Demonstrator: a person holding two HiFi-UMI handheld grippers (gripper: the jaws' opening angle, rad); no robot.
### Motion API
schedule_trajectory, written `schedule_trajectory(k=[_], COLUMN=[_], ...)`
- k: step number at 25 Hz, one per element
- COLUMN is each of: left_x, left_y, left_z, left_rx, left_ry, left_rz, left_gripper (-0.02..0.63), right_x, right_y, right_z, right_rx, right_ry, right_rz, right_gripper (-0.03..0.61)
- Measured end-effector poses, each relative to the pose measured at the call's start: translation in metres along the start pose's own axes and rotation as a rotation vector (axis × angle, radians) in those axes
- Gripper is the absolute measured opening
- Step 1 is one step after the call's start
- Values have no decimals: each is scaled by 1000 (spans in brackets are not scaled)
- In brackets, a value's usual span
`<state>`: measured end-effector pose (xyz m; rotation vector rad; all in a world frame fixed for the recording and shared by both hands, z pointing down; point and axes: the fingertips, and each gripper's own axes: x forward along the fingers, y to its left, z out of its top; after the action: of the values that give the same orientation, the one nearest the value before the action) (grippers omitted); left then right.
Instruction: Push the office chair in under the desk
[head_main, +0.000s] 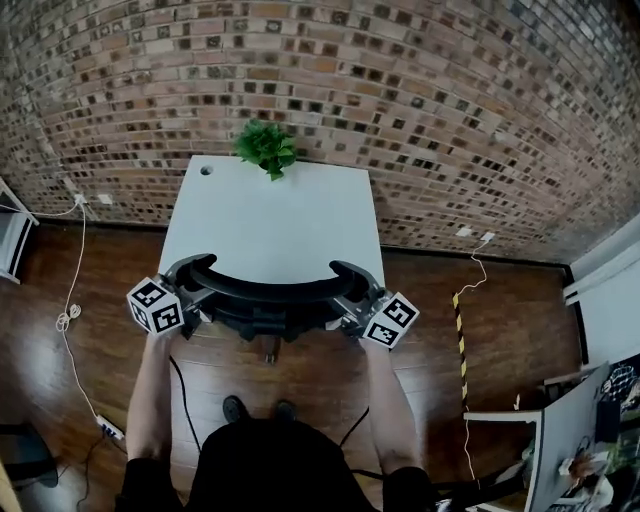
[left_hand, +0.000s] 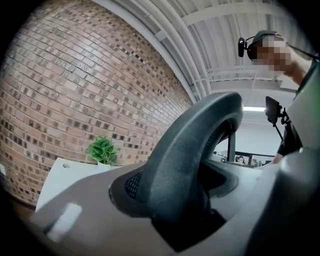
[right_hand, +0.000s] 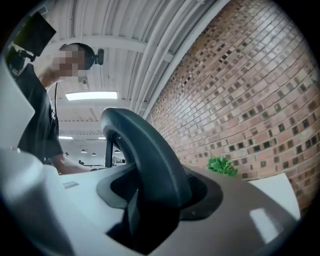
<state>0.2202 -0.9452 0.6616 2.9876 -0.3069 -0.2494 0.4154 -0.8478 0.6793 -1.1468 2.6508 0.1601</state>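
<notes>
Left gripper (head_main: 192, 297) and right gripper (head_main: 352, 303) jaws clamp the office chair (head_main: 268, 292) backrest rim; chair stands at the table (head_main: 270, 215) near edge. Risk: uneven pushing swivels it against the table edge

The office chair (head_main: 268, 291) is black, with a thick, smooth top rail on its back that bends in a wide arc, both ends curling toward the brick wall. It stands upright at the near edge of the worktop (head_main: 270, 220), and from above the rail overlaps that edge and hides most of the seat. The worktop is a plain white rectangle, far edge close up to the wall, with a small round hole near its far left corner.
</notes>
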Motion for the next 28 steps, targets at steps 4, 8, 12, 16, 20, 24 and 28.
schedule_trajectory(k=[4, 8, 12, 16, 20, 24, 28], left_x=[-10, -12, -64, -167, -260, -324, -359], left_y=[-5, -15, -4, -7, -33, -58, -90], left_z=[-1, -7, 0, -25, -89, -104, -96], left_rx=[32, 171, 218, 192, 177, 132, 125], left_ry=[-4, 8, -63, -127, -116, -167, -223], left_rz=[7, -22, 139, 361, 453, 556, 568], left_gripper=[483, 532, 570, 569, 569, 569, 569], right_x=[1, -3, -22, -81, -121, -127, -117], right_y=[12, 26, 27, 16, 20, 47, 104], right_z=[3, 9, 15, -1, -81, -149, -172], right_rx=[-12, -10, -52, 24, 163, 294, 375], right_ry=[-26, -38, -65, -185, -192, -132, -121], right_rz=[6, -18, -111, -252, -369, -365, -285], right_gripper=[222, 225, 232, 213, 213, 212, 204])
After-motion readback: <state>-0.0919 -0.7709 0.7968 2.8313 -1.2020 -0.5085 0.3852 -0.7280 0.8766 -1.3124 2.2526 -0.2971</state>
